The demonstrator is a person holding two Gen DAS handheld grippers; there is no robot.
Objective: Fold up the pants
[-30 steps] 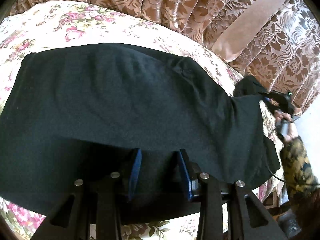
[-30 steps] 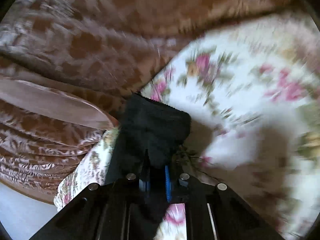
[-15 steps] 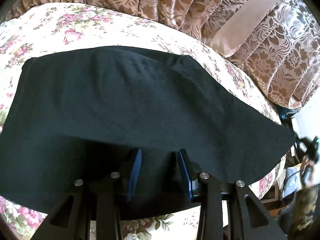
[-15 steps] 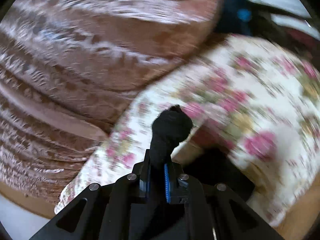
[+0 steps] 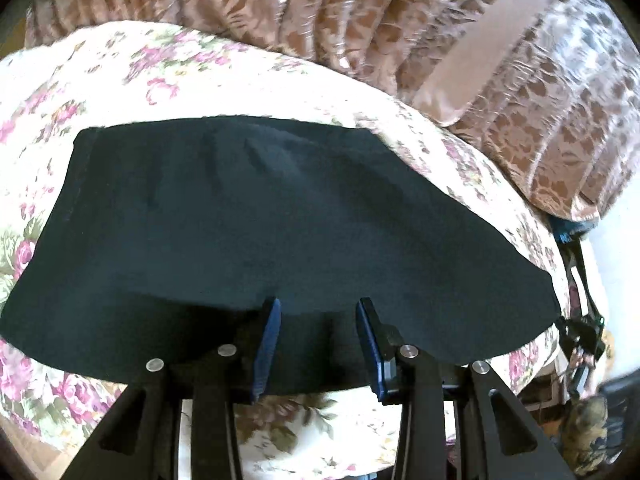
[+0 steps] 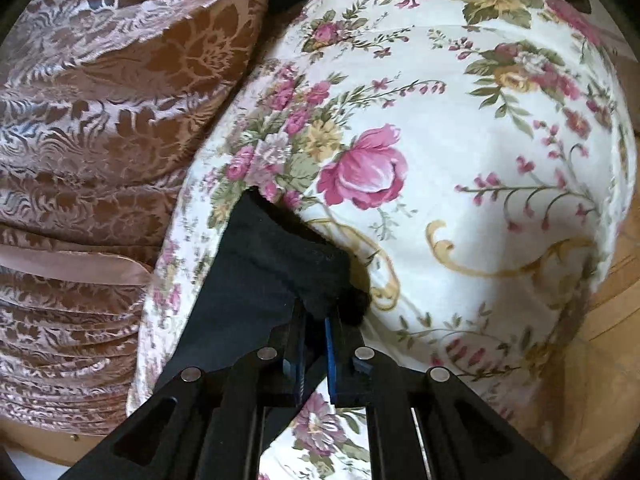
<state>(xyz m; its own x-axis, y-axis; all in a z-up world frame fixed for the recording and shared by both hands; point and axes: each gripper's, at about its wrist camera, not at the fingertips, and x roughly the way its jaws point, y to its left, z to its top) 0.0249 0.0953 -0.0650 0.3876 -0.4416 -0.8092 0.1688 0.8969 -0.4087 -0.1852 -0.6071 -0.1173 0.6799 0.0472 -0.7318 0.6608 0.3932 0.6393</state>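
The black pants (image 5: 260, 220) lie spread flat across the floral bedspread (image 5: 168, 60) in the left wrist view. My left gripper (image 5: 318, 308) is open just above the near edge of the pants, with nothing between its blue pads. My right gripper (image 6: 316, 312) is shut on a bunched corner of the pants (image 6: 280, 256), low over the bedspread (image 6: 460, 160). It also shows small at the far right end of the pants in the left wrist view (image 5: 582, 332).
Brown patterned curtains (image 5: 400, 20) hang behind the bed and show at the left of the right wrist view (image 6: 100, 120). Wooden floor (image 6: 612, 320) lies past the bed edge on the right.
My right gripper has pulled its end of the pants out and down to the bed's far right edge, stretching the cloth flat. My left gripper has stayed open in place.
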